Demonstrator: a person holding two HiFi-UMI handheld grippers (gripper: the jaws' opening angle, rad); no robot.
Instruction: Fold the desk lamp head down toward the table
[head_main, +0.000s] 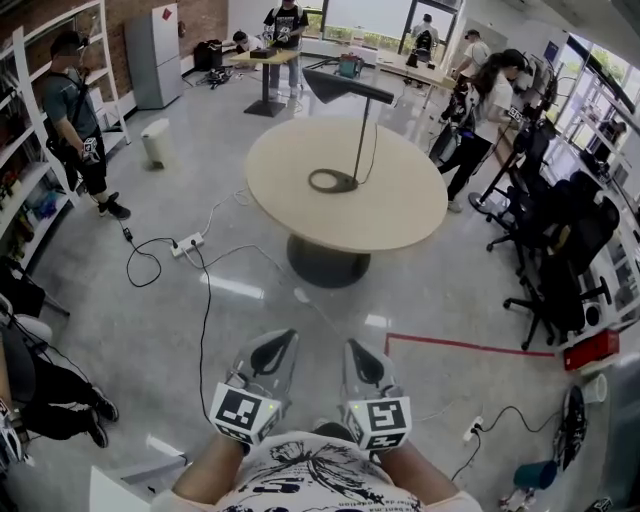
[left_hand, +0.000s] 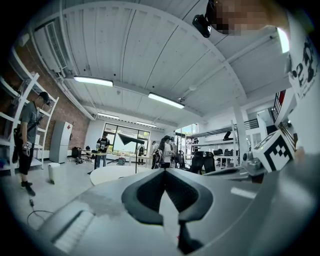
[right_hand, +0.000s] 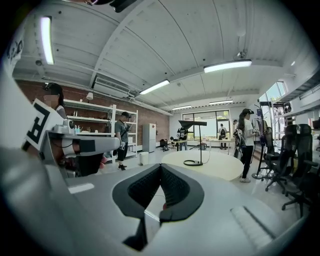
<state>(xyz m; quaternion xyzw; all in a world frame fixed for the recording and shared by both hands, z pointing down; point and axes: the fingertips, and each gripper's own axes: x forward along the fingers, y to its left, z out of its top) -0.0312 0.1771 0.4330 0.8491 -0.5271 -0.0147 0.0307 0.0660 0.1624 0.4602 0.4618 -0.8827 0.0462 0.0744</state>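
Note:
A black desk lamp stands on the round beige table (head_main: 400, 215), well ahead of me. Its flat head (head_main: 348, 88) sits level atop a thin pole, above a ring base (head_main: 333, 181). The lamp (left_hand: 135, 144) shows small and far in the left gripper view. In the right gripper view the lamp (right_hand: 193, 123) stands on the table (right_hand: 210, 170). My left gripper (head_main: 284, 340) and right gripper (head_main: 356, 350) are held close to my body, over the floor, far from the table. Both are shut with nothing between the jaws. The left gripper (left_hand: 165, 170) and right gripper (right_hand: 160, 166) point toward the table.
A power strip (head_main: 187, 244) with cables lies on the floor left of the table's pedestal. Red tape (head_main: 470, 345) marks the floor at right. Black office chairs (head_main: 560, 260) line the right side. Several people stand around; one (head_main: 72, 110) by the left shelves. A white bin (head_main: 155, 142) stands at left.

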